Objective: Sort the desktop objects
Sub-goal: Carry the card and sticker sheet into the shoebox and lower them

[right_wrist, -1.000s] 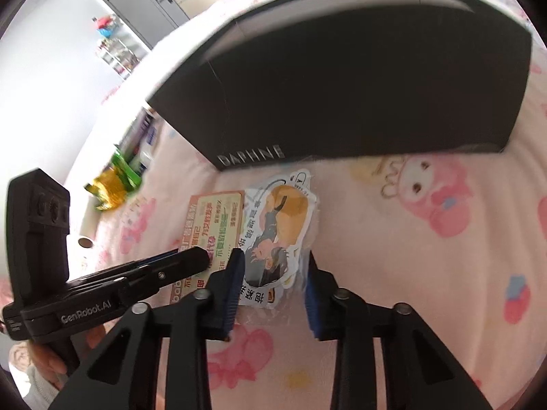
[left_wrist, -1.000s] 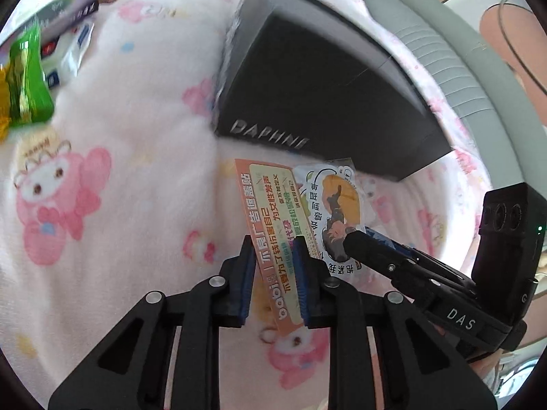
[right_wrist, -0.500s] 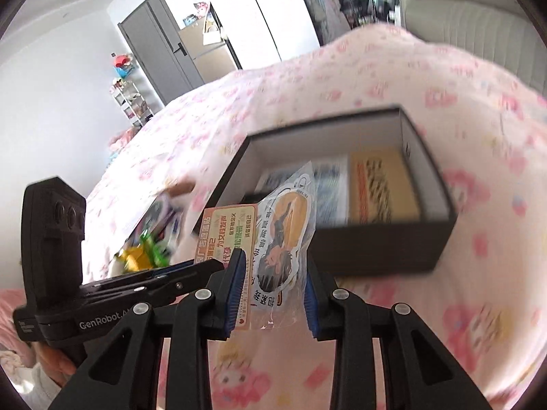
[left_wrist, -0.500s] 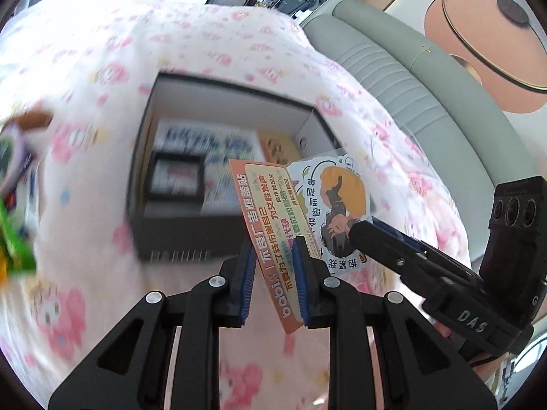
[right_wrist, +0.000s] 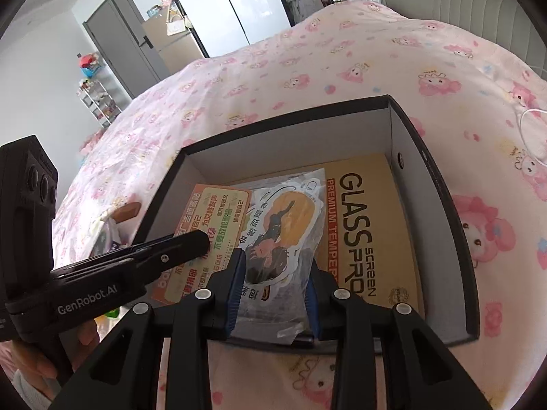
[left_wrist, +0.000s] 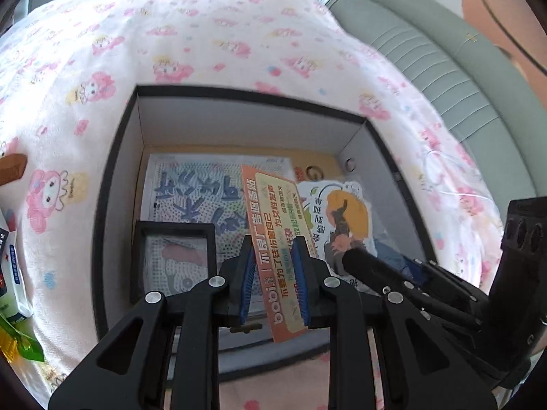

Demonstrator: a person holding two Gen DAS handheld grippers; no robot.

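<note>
My left gripper (left_wrist: 273,249) is shut on an orange card (left_wrist: 273,225) with green and white print. It holds the card upright over the open black box (left_wrist: 112,184). My right gripper (right_wrist: 275,266) is shut on a clear bag with a cartoon sticker (right_wrist: 283,225), also held over the box (right_wrist: 441,198). The two held items sit side by side; the sticker bag (left_wrist: 342,218) shows right of the card in the left wrist view, and the card (right_wrist: 212,225) shows left of the bag in the right wrist view.
Inside the box lie a dotted blue-print sheet (left_wrist: 191,188), a small black-framed item (left_wrist: 174,259) and a yellow "GLASS" screen protector pack (right_wrist: 369,225). The box rests on a pink cartoon blanket (left_wrist: 85,68). Snack packets (left_wrist: 13,338) lie at the left. A grey sofa (left_wrist: 444,68) is behind.
Both grippers lifted the card and the sticker bag off the blanket and carried them up over the open box, whose inside has come into view.
</note>
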